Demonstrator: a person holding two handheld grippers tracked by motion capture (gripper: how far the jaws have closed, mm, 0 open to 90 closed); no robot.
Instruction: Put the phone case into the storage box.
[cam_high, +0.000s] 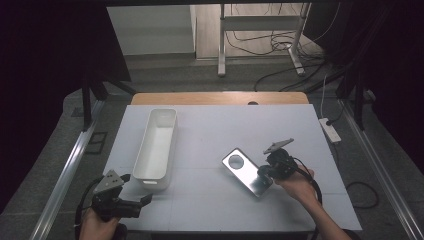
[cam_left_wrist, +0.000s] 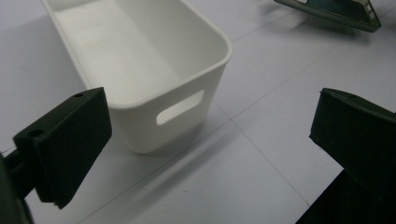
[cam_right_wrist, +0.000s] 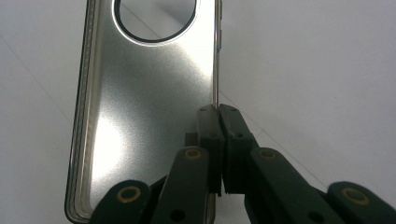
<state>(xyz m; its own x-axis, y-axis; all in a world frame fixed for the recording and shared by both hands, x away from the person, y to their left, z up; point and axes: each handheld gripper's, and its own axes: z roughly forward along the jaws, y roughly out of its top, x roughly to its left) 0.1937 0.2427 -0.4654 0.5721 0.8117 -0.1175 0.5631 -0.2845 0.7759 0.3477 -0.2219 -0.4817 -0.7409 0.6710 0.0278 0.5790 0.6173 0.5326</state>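
A white sheet (cam_high: 215, 145) was laid over a wooden table (cam_high: 220, 98), whose bare edge was seen at the far side. Beyond it, grey floor, a white metal stand (cam_high: 260, 30) and loose cables (cam_high: 270, 45) were seen; a power strip (cam_high: 330, 130) lay on the floor to the right. Both sides of the room were dark.

The phone case (cam_high: 247, 171) was found right of centre on the sheet, silvery, with a round cutout at its far end. Its near side edge was pinched by the right gripper (cam_high: 265, 172), jaws closed tight on the thin rim. In the right gripper view the case (cam_right_wrist: 140, 116) was seen tilted up on edge from the sheet.

A long white bin (cam_high: 156, 150) was placed left of centre, empty, well apart from the case. The left gripper (cam_high: 145, 199) was held just off the bin's near end, jaws spread wide with nothing between them; the bin's handle slot (cam_left_wrist: 180, 108) was seen ahead.
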